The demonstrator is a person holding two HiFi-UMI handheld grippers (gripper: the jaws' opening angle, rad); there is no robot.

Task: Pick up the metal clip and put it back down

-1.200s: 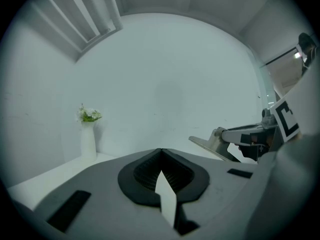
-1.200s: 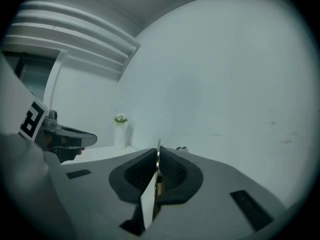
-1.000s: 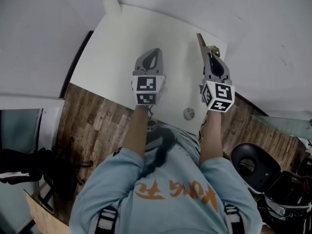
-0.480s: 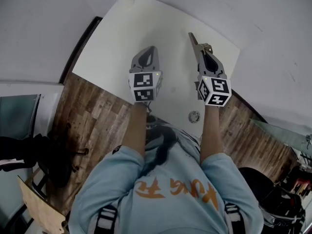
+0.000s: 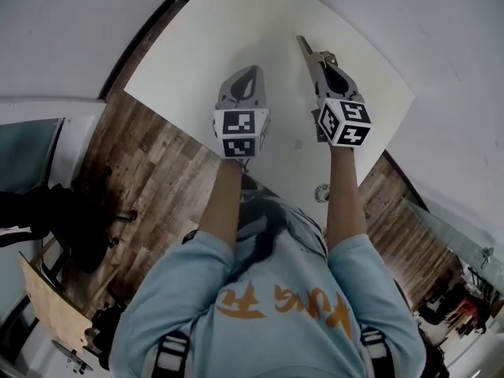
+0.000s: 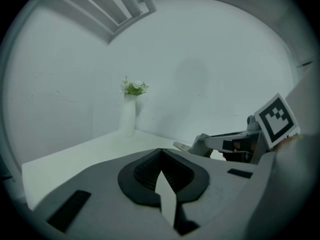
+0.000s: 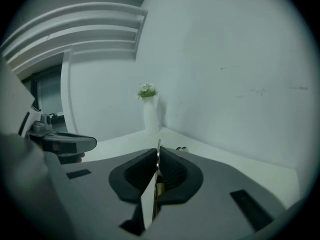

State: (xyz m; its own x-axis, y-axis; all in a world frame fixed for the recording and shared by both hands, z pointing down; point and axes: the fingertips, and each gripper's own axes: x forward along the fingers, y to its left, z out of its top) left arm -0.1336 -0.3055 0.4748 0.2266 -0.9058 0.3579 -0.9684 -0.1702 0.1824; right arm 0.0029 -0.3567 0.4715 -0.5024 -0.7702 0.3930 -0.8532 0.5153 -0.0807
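My right gripper (image 5: 305, 51) hovers over the right part of the white table (image 5: 197, 61), shut on a thin metal clip (image 7: 158, 153). The clip stands on edge between the pads, and its top pokes just above them. In the head view the clip is too thin to make out. My left gripper (image 5: 246, 75) hangs beside it to the left over the table's middle, jaws shut tip to tip with nothing in them. The left gripper view shows the right gripper (image 6: 186, 146) from the side.
A white vase with small flowers (image 6: 128, 115) (image 7: 150, 111) stands in the table's far corner against the walls. A small round metal fitting (image 5: 322, 193) sits near the table's near edge. Wooden floor (image 5: 157, 179) lies left and near, with dark furniture (image 5: 67, 219) at far left.
The head camera has tilted, so the table sits lower in the picture and the vase has left the top. Both grippers keep about the same pose, the right one still shut on the clip.
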